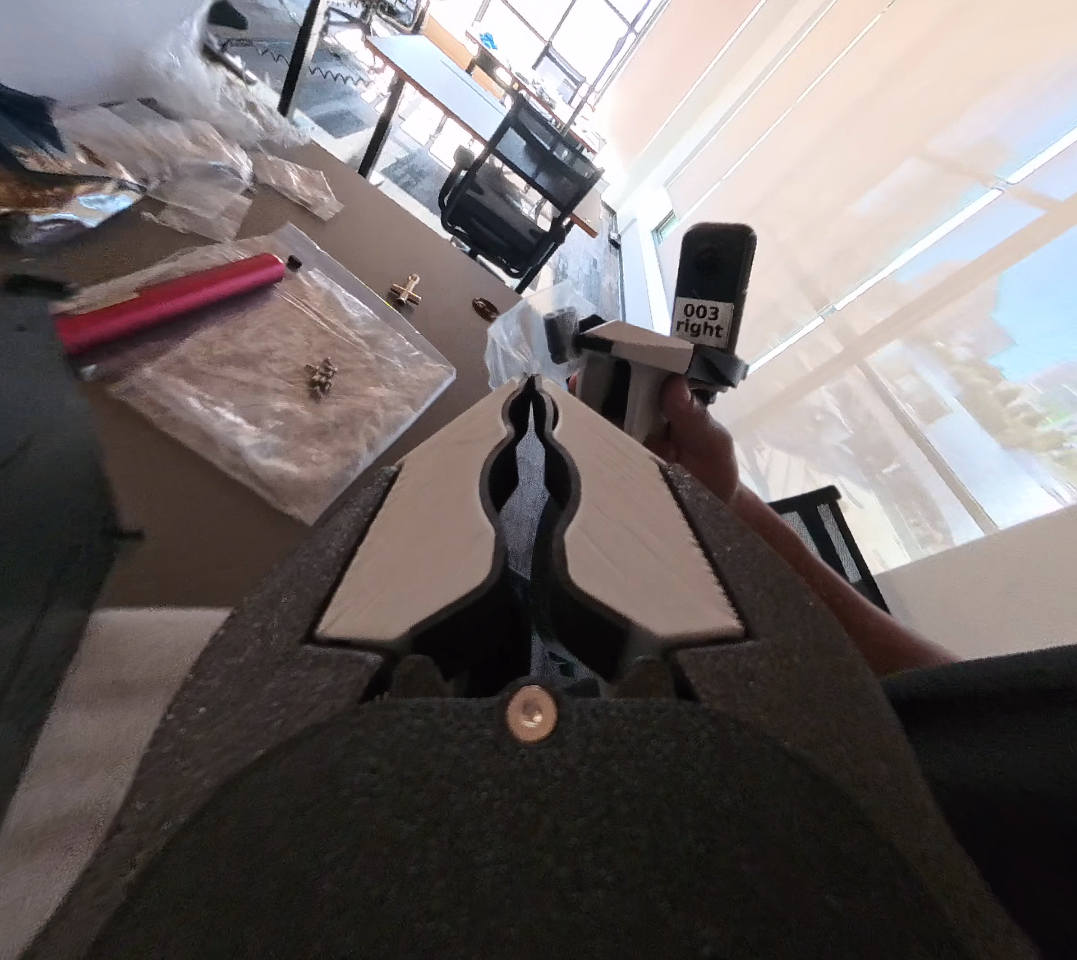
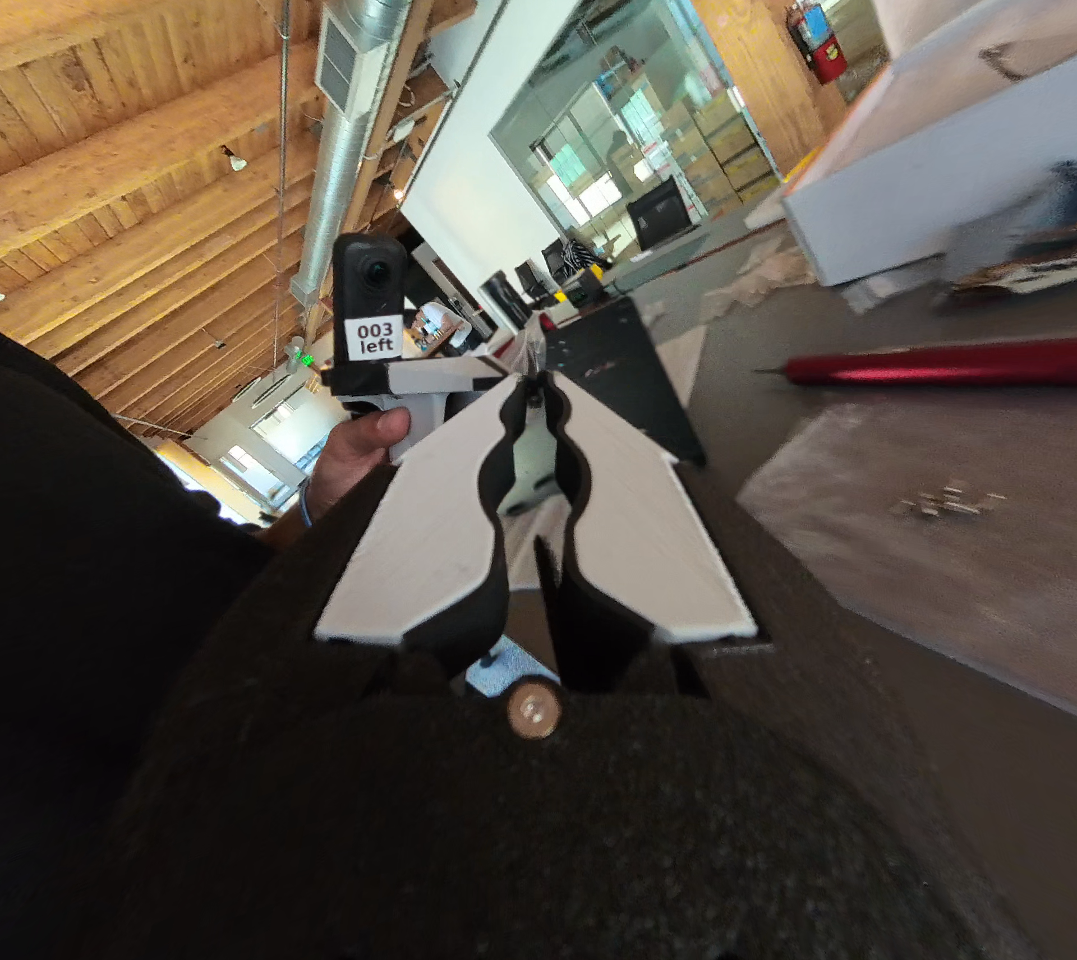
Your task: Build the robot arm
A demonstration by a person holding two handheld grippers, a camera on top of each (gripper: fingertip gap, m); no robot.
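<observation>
we are holding both grippers above the table (image 1: 373,244). the left gripper (image 1: 531,380) and right gripper (image 2: 533,378) are each pinching closed on one small clear bag (image 1: 513,343), lifted beside the red cylinder (image 1: 169,300).

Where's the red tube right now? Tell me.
In the left wrist view the red tube lies on the table at the left, its end resting on a clear plastic sheet that also carries small metal screws.

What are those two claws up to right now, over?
Left gripper and right gripper both shut on small clear bag. Held above table. Nothing between.
</observation>
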